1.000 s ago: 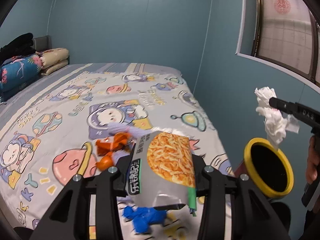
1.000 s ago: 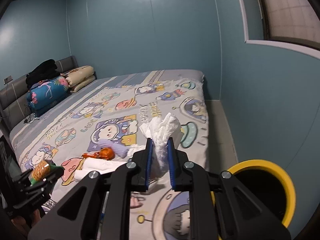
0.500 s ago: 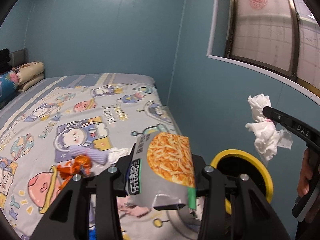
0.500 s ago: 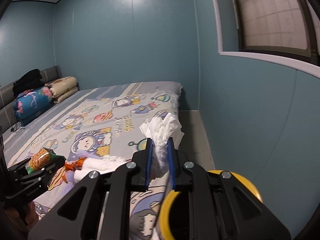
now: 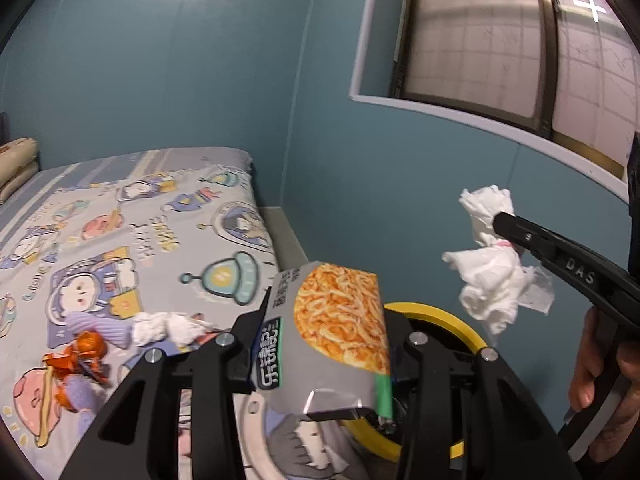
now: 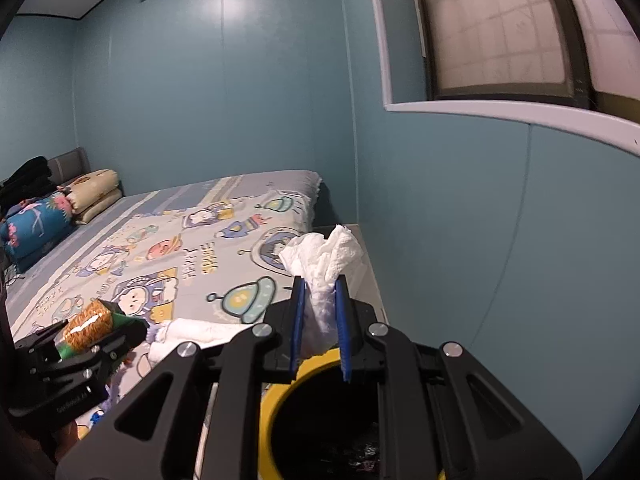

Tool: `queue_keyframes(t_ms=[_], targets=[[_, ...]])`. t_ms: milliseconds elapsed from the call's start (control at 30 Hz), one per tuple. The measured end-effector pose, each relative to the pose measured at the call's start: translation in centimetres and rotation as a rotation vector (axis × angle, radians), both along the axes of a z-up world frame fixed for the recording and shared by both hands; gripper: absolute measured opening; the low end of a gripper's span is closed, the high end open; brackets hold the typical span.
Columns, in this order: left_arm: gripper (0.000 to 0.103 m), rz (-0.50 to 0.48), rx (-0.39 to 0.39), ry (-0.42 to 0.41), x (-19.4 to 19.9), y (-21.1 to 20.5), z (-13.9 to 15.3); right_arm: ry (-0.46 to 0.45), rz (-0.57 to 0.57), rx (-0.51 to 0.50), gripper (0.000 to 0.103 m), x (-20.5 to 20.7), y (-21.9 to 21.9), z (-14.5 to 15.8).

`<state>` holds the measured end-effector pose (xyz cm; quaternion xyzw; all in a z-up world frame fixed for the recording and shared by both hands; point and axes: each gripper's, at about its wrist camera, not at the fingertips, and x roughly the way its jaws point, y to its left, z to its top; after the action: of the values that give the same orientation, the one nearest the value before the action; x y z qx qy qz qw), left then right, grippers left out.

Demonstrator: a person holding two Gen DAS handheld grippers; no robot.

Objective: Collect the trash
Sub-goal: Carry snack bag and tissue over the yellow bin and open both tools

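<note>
Left wrist view: left gripper (image 5: 320, 344) clamping snack packet (image 5: 332, 328), right gripper (image 6: 319, 328) pinching crumpled tissue (image 6: 326, 256) above yellow-rimmed bin (image 6: 276, 408).

Left gripper (image 5: 324, 344) points slightly downward, jaws clamped; right gripper (image 6: 320, 328) sits to its right, jaws nearly closed, a hand (image 5: 604, 380) wrapped around its handle

Home bedroom, cartoon-sheeted bed (image 6: 192, 256), pillows (image 6: 94, 194), window (image 6: 500, 32)
</note>
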<state>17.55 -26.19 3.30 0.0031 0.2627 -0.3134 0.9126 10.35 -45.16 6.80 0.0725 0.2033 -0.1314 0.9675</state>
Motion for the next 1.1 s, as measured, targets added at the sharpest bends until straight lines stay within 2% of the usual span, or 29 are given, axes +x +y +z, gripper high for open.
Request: queue_keyframes(t_ms=[233,567,833,1100], targets=[[0.04,-0.09,0.014,0.035,-0.3,-4.3,-1.5,0.031,-0.058,0.034,0.014,-0.1,-3.1,-2.4],[0.04,-0.142,0.069,0.124,0.6,-8.6,-6.2,0.107,-0.141,0.069,0.014,1.0,-7.2,-6.8],[0.042,-0.17,0.124,0.201,1.1,-10.8,-10.5,0.179,-0.147,0.1,0.014,2.1,-8.6,-10.3],[0.044,-0.184,0.146,0.227,1.2,-11.6,-12.2,0.212,-0.127,0.108,0.015,2.9,-8.5,-12.0]])
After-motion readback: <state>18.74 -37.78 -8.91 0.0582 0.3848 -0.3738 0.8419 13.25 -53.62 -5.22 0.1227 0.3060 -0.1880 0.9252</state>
